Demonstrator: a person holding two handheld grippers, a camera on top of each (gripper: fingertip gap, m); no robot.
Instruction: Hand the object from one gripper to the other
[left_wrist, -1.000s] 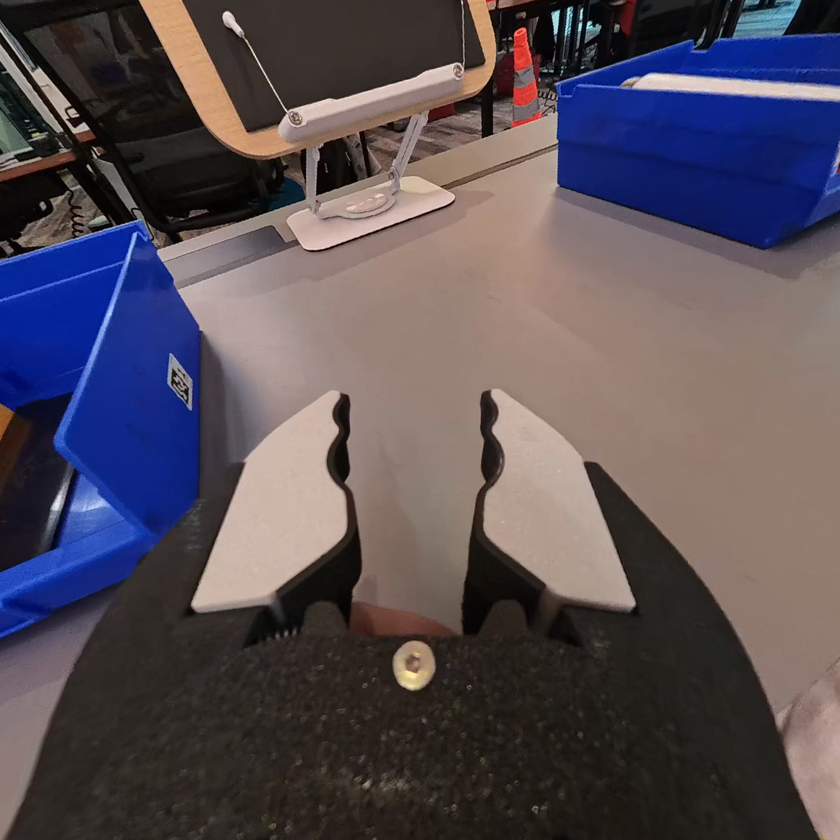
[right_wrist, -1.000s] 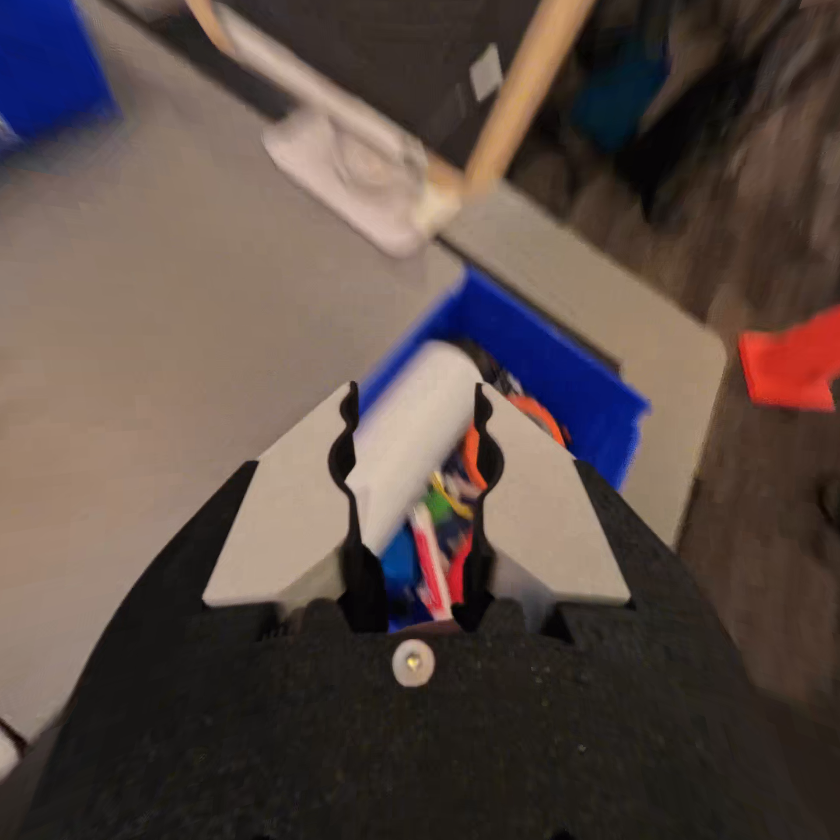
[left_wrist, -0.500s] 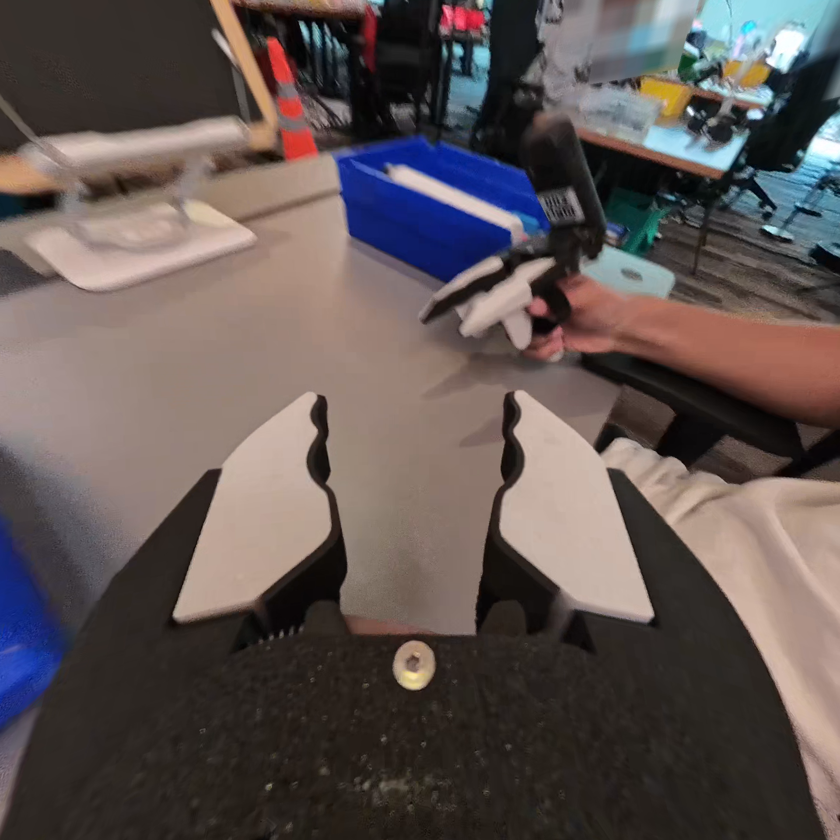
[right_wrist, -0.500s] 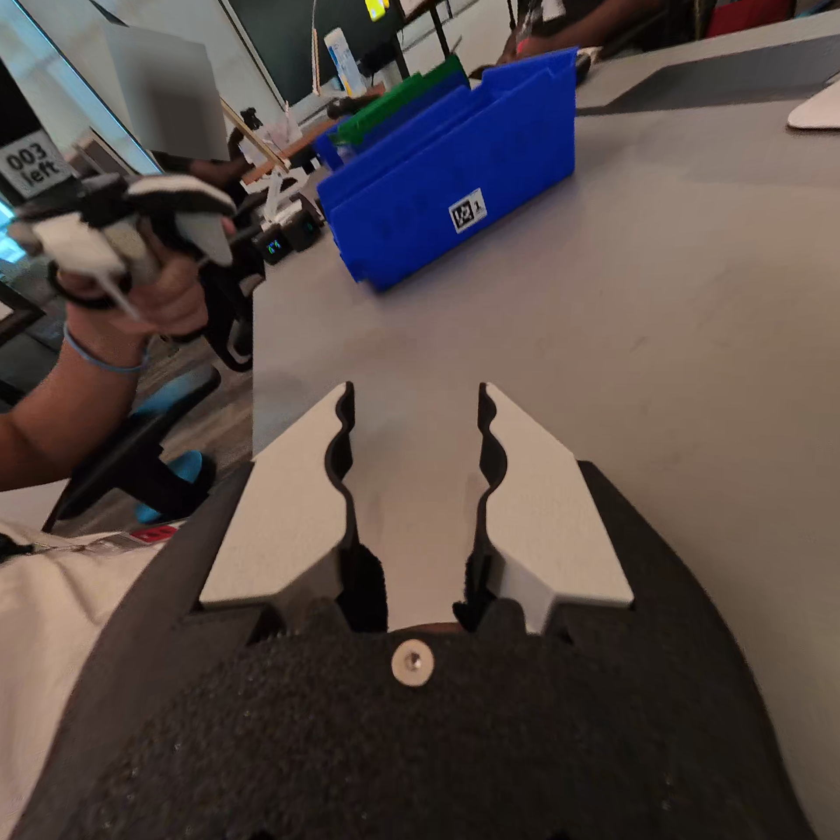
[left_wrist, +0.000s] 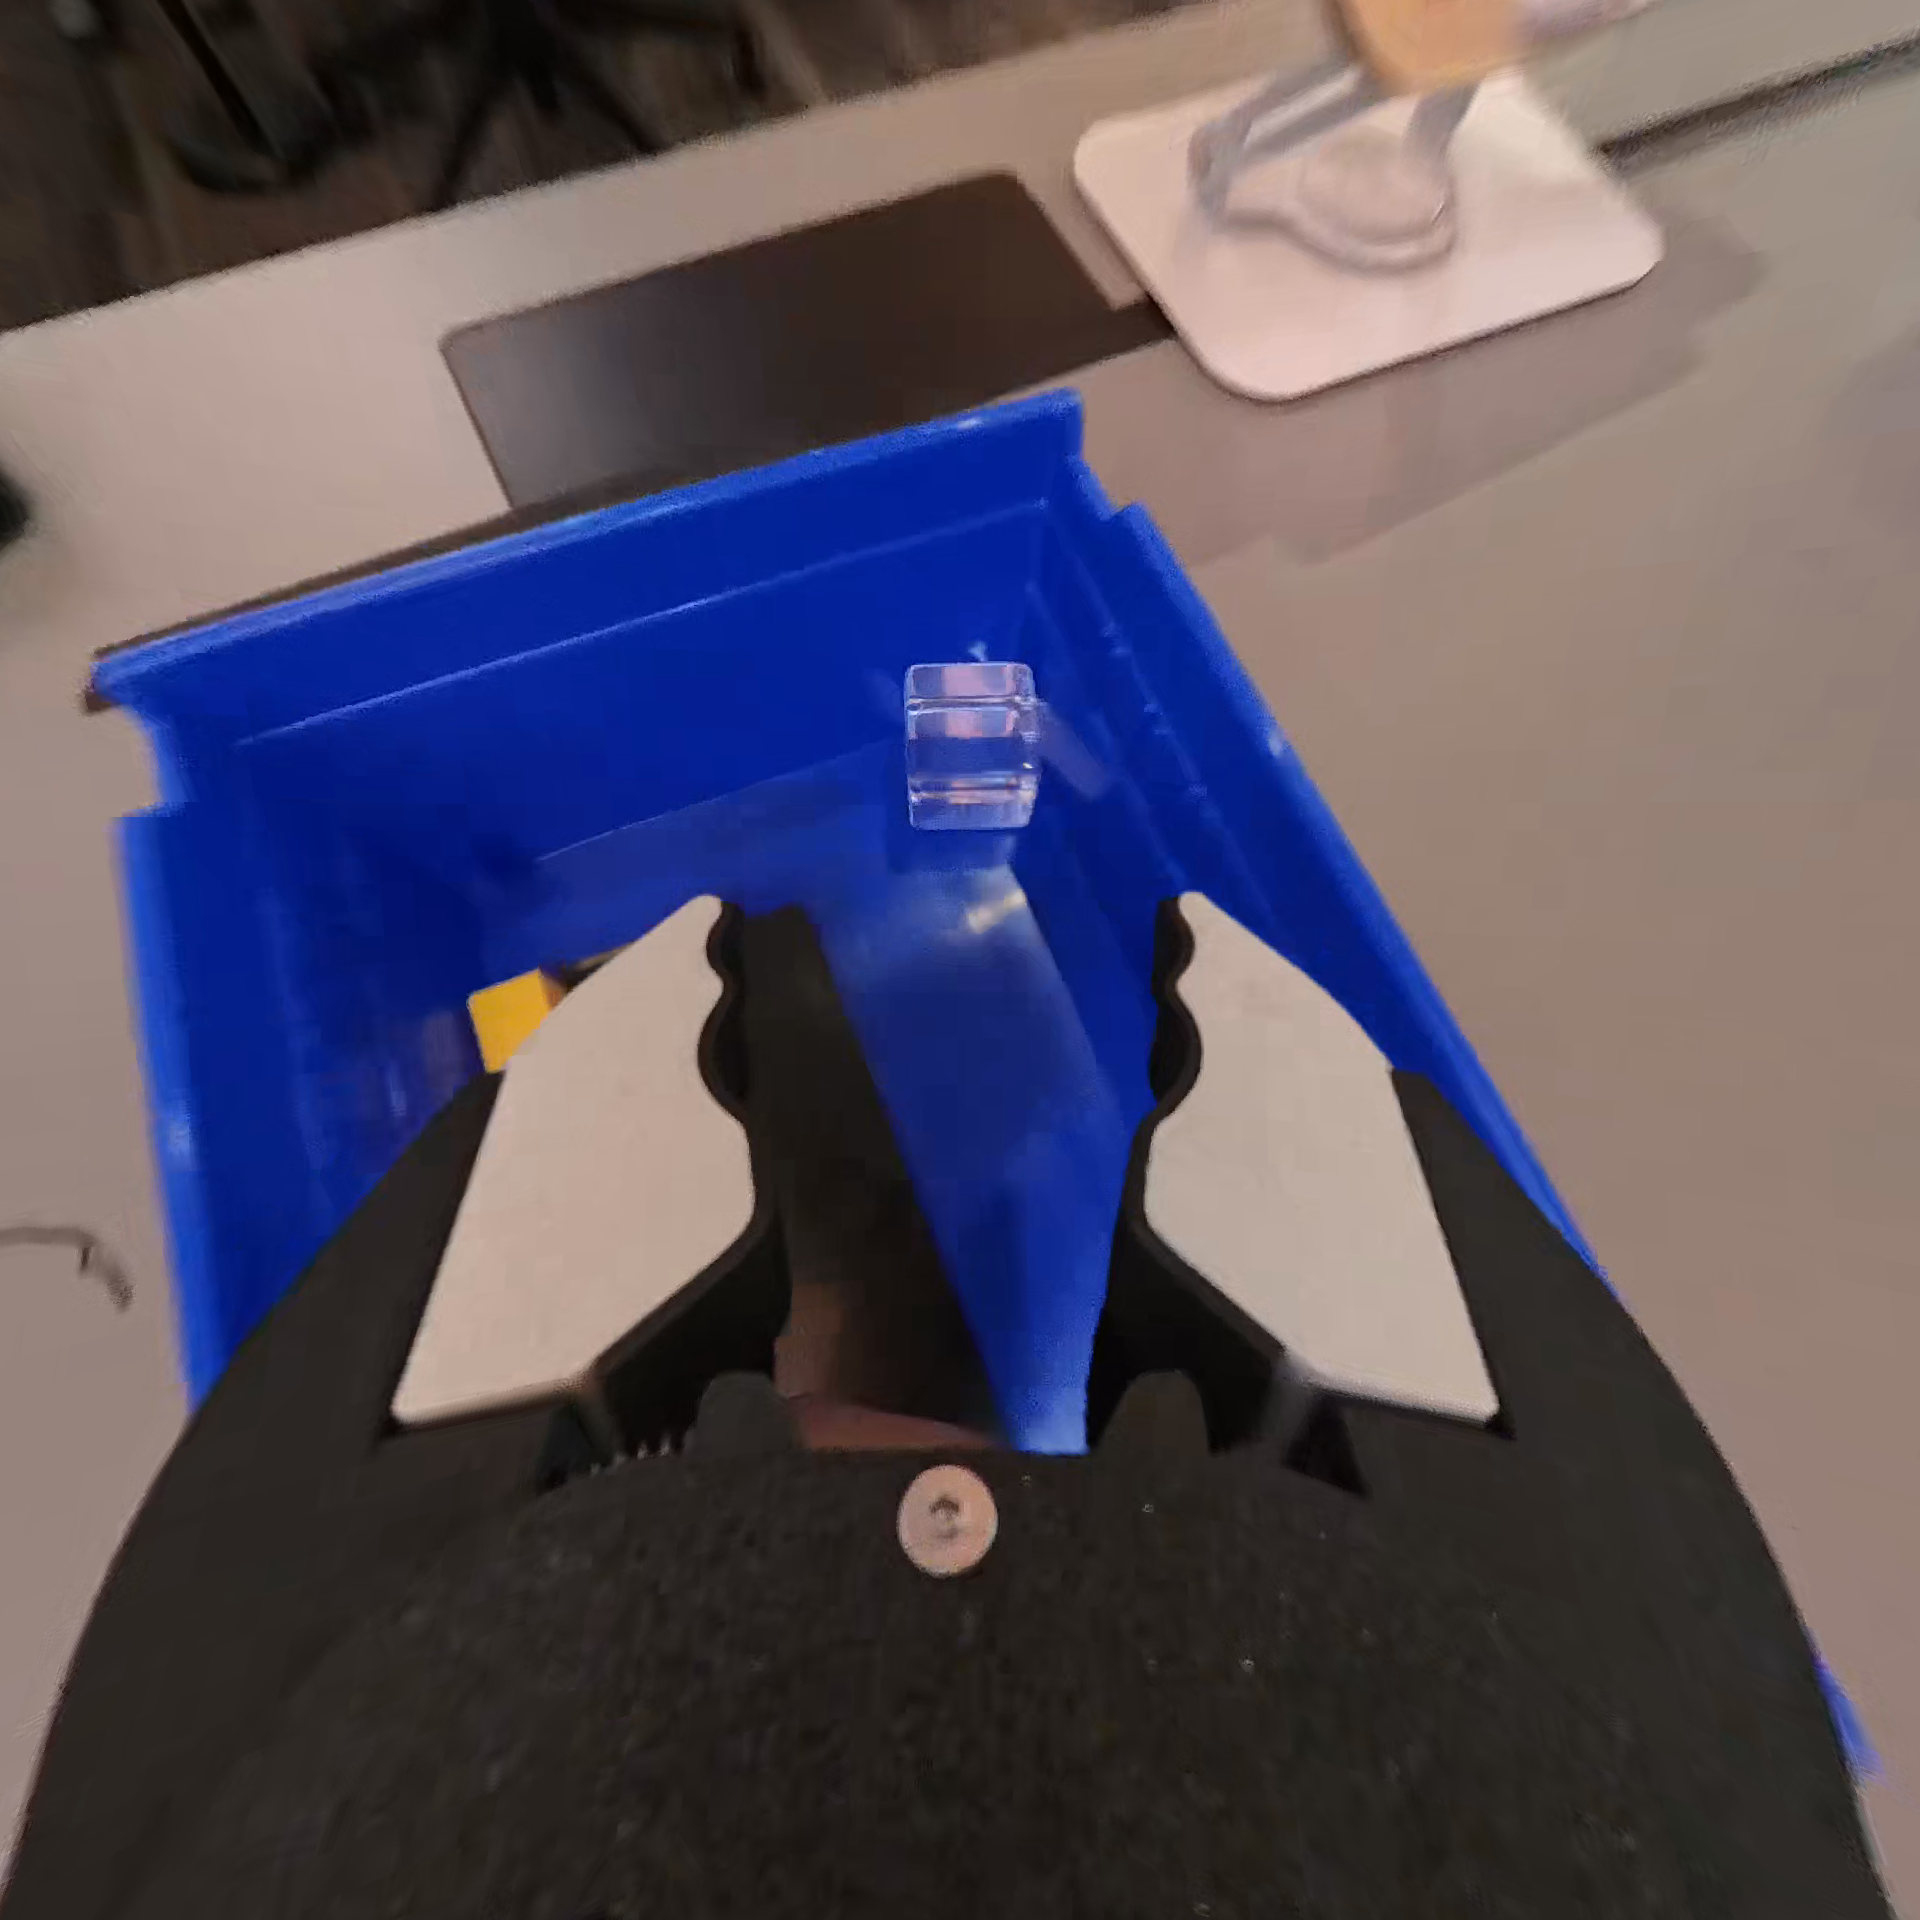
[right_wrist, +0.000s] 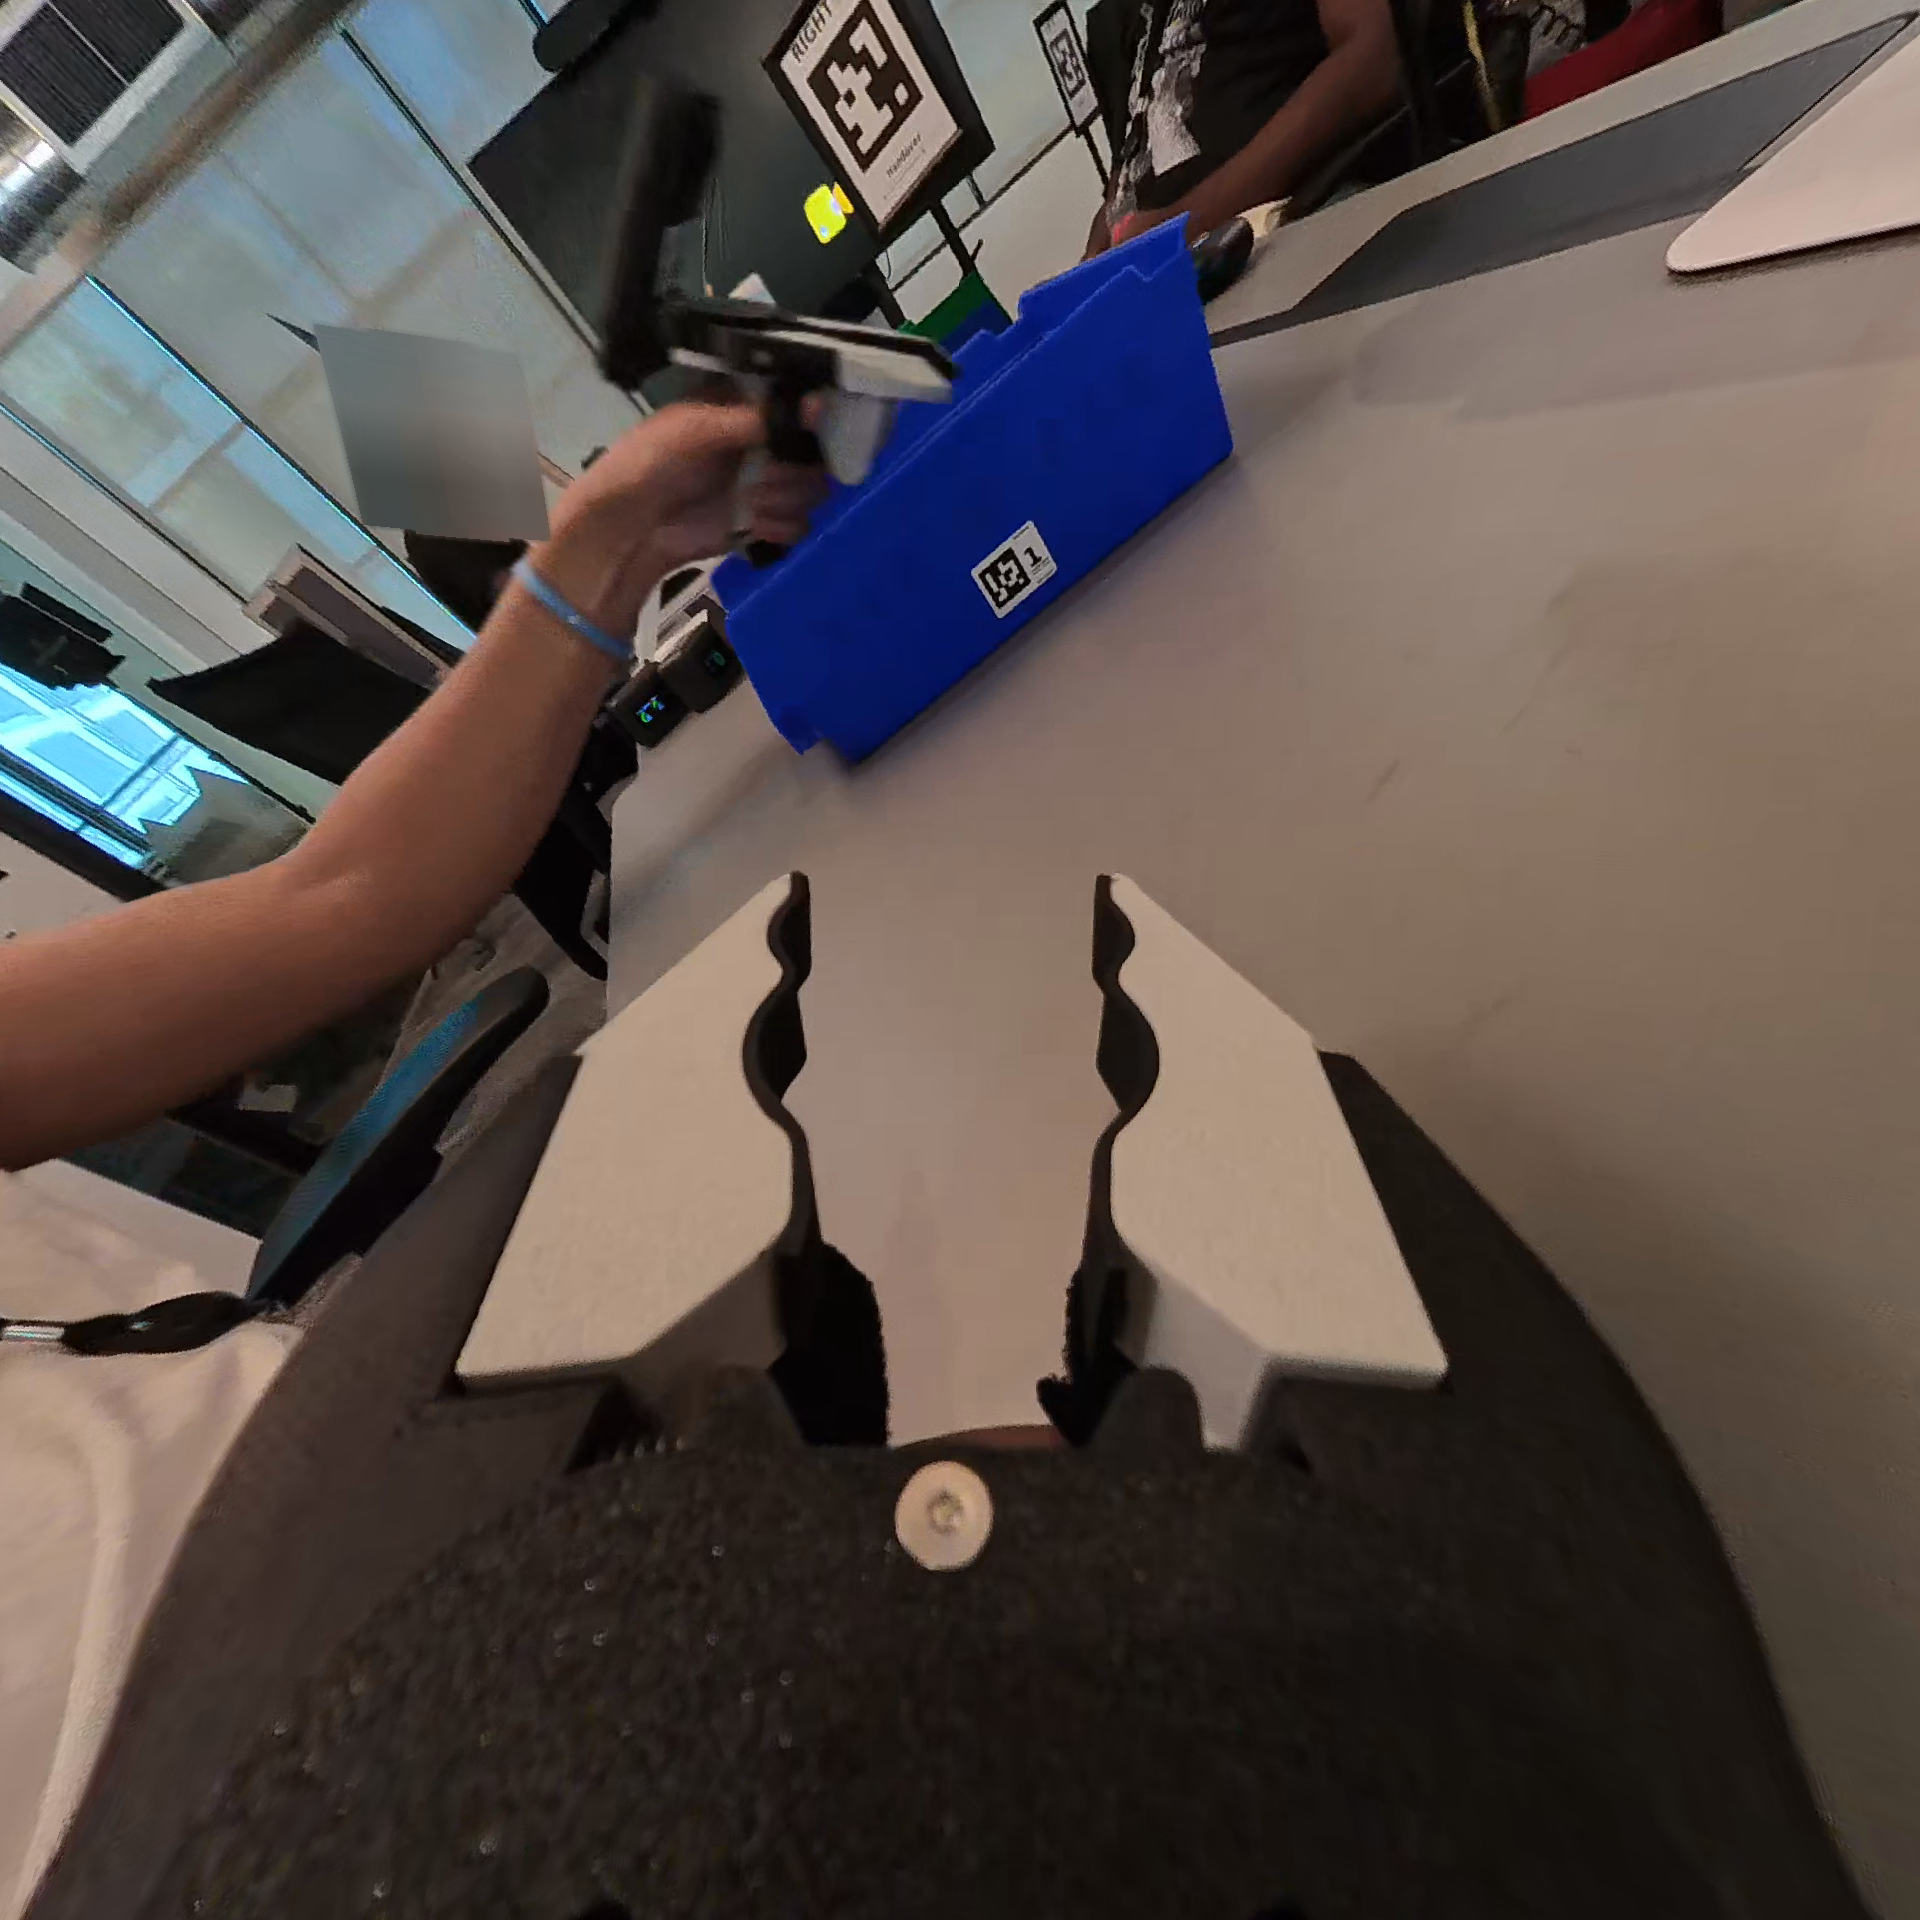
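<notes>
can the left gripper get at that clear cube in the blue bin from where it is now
Probably yes. The left gripper is open above the blue bin, pointing down into it, and the clear cube stands just beyond its fingertips with nothing between. The bin's corner walls are close, which could crowd the right finger.

Right gripper (right_wrist: 948, 894) over grey counter (right_wrist: 1455, 831), jaws apart, empty.
Left gripper (right_wrist: 904, 376) held above blue bin (right_wrist: 997, 520).
</notes>
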